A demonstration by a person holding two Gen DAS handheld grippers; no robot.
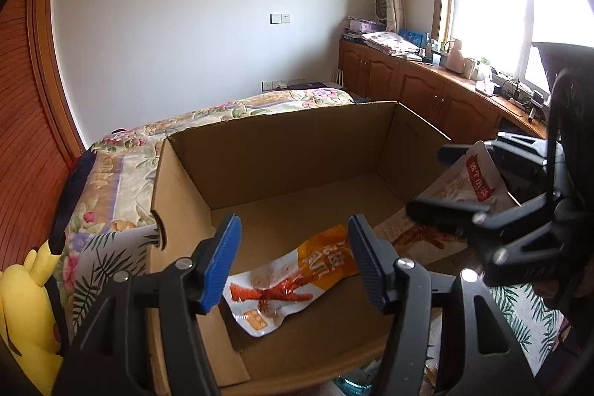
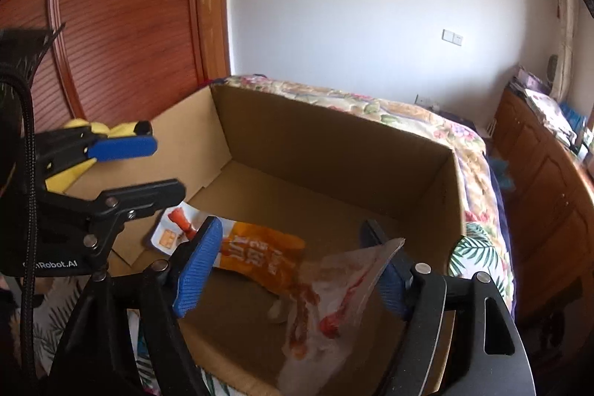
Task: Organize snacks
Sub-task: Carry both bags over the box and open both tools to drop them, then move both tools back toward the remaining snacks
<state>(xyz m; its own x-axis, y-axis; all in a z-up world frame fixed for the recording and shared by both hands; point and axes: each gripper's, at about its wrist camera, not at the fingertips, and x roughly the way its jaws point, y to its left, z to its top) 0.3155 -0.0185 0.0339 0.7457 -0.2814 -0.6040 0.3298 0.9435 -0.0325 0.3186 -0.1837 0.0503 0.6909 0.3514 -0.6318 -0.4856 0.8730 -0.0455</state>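
Observation:
An open cardboard box sits on a flowered bed; it also shows in the right wrist view. An orange and white snack packet lies flat on the box floor, also in the right wrist view. My left gripper is open and empty above that packet. My right gripper is open; a white and red snack packet hangs blurred between its jaws, against the right finger, over the box. That packet and the right gripper show at the box's right wall.
A yellow plush toy lies left of the box. The flowered bedspread surrounds the box. Wooden cabinets with clutter run under the window at the right. A wooden wardrobe stands behind the bed.

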